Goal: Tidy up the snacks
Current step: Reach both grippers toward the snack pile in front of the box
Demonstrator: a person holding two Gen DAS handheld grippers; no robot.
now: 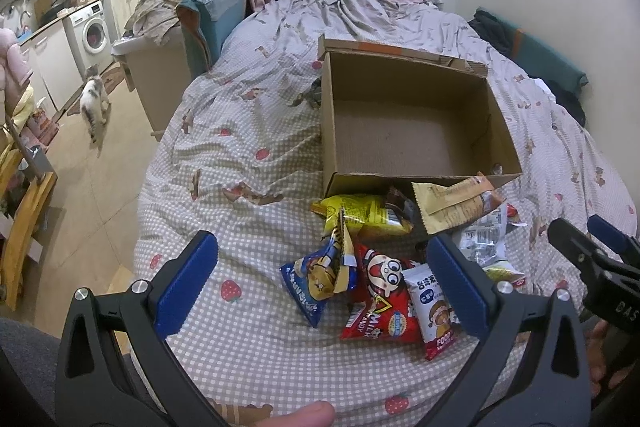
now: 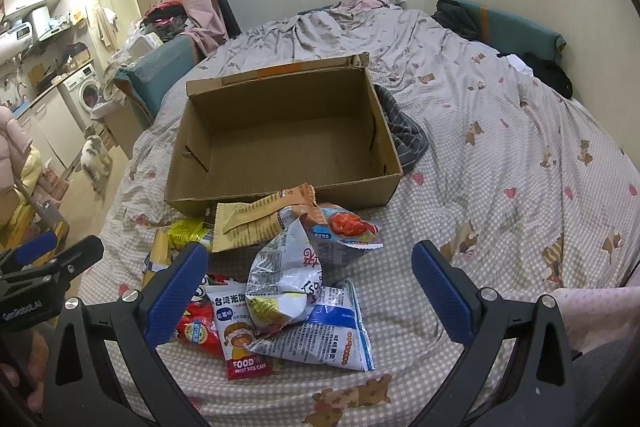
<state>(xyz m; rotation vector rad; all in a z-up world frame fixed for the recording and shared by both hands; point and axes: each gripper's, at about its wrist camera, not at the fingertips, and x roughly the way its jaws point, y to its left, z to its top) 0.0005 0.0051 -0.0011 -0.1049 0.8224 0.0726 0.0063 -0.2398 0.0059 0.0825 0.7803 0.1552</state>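
An open, empty cardboard box (image 1: 412, 131) (image 2: 280, 143) sits on the bed. A pile of snack packets lies in front of it: a tan packet (image 1: 452, 203) (image 2: 256, 217), a yellow one (image 1: 360, 217), a blue one (image 1: 316, 281), a red one (image 1: 380, 295), a white rice-cake packet (image 1: 430, 303) (image 2: 236, 331), and crumpled white packets (image 2: 288, 287). My left gripper (image 1: 320, 279) is open over the blue and red packets. My right gripper (image 2: 308, 287) is open over the crumpled white packets. Neither holds anything. The right gripper shows at the left wrist view's right edge (image 1: 592, 247).
The checked bedspread (image 1: 248, 187) (image 2: 500, 167) has rumpled covers at the far end. Dark clothes (image 2: 400, 131) lie beside the box. A cat (image 1: 94, 103) stands on the floor left of the bed, near a washing machine (image 1: 90, 35).
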